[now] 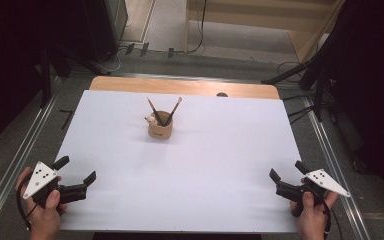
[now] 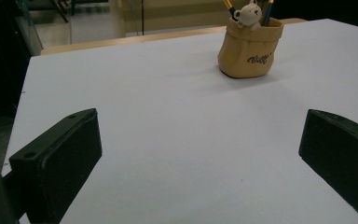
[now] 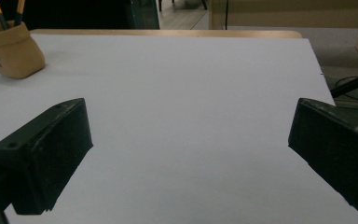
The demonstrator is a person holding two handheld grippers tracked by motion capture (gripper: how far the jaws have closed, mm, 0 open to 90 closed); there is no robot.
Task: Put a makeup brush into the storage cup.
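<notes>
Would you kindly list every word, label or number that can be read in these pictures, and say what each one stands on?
Dark script word on the front of the tan pen holder, in the left gripper view: too blurred to read for certain; it looks like a short cursive word.
The same marking on the pen holder in the right gripper view and the high view: too small to read.
Grey plates on the left gripper and right gripper: dots, no text.

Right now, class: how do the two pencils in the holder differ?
The left pencil leans toward the table's left; the right pencil leans toward the right. The left pencil stands just behind the animal figure; the right pencil stands clear beside it. Both rest in the tan holder, tips upward.
</notes>
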